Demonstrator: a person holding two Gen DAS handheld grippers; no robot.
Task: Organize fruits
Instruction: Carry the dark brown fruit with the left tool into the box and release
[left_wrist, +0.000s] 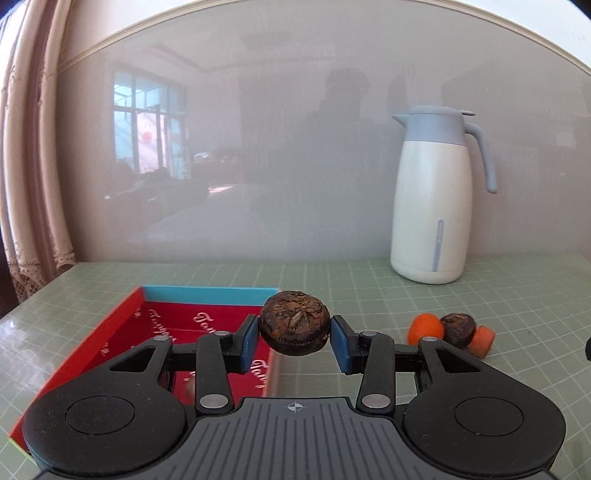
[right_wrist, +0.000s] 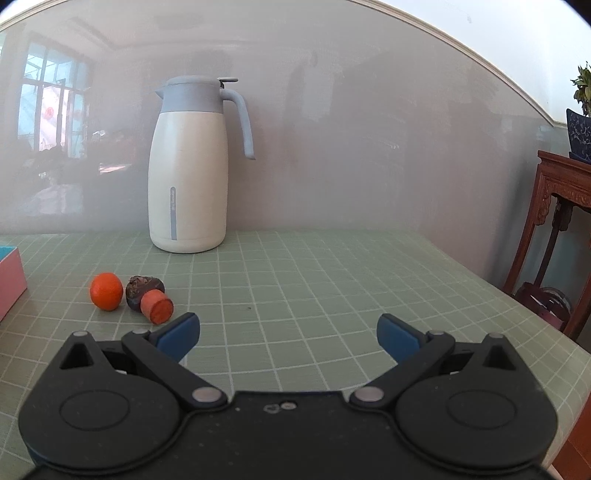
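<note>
- The left gripper (left_wrist: 294, 334) had its blue pads (left_wrist: 248, 345) pressed on either side of a dark brown, wrinkled round fruit (left_wrist: 294, 322), holding it clear of the table.
- That fruit hung just over the right edge of a shallow red box (left_wrist: 122, 332) with a light blue far wall and pale script on its floor.
- The right gripper (right_wrist: 288, 334) stood wide open with nothing between its blue fingers (right_wrist: 180, 332), above bare green mat.
- A little ahead of its left finger lay three small pieces together: a round orange fruit (right_wrist: 106, 291), a second dark brown fruit (right_wrist: 142, 289) touching it, and a short orange cylinder (right_wrist: 157, 306) leaning against the brown one.
- Everything sat on a table with a green gridded mat (right_wrist: 332, 277).
- Farther back, by the glossy grey wall, stood a white jug (right_wrist: 188, 177) with a pale blue lid and handle.
</note>
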